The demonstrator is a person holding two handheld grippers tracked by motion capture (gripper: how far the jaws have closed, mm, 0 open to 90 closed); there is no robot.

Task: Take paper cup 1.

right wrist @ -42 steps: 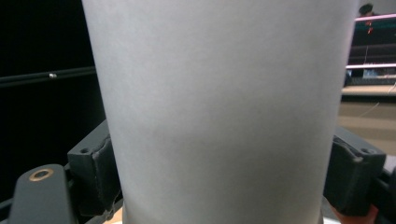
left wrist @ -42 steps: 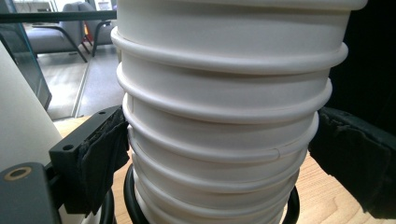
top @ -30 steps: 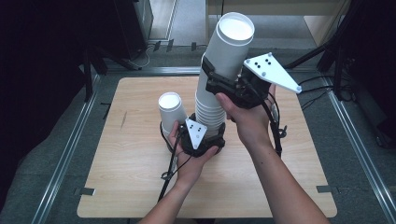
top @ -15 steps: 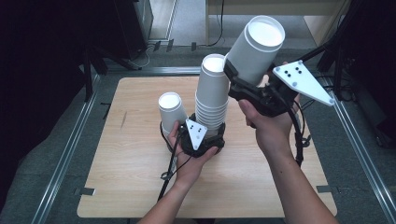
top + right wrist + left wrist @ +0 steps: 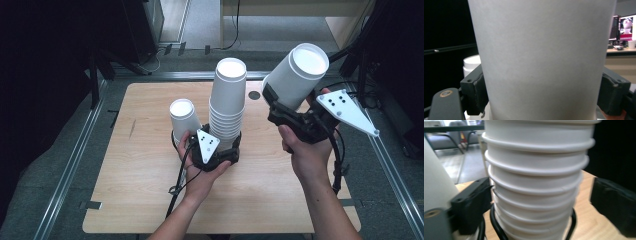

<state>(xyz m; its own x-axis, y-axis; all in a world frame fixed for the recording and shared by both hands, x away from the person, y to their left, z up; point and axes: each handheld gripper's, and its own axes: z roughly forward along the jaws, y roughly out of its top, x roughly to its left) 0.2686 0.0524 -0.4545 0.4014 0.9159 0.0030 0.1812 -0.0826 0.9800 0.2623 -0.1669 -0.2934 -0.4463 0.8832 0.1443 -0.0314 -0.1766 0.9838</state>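
A tall stack of white paper cups (image 5: 227,100) stands on the wooden table (image 5: 140,165). My left gripper (image 5: 221,146) sits around the stack's base. In the left gripper view its jaws have just been opening: one jaw lies against the stack (image 5: 536,182), the other stands clear of it. A single white cup (image 5: 182,117) stands just left of the stack. My right gripper (image 5: 281,107) is shut on another white cup (image 5: 298,75), held tilted in the air to the right of the stack. That cup (image 5: 541,55) sits between both of its pads (image 5: 475,90).
A small dark hole (image 5: 254,95) marks the table top behind the stack. Metal rails (image 5: 70,165) run along the floor on both sides of the table. Dark furniture and cables stand behind the far edge.
My right hand has carried its cup from above the stack to the right and lower, tilting it. The left hand and the stack have stayed in place.
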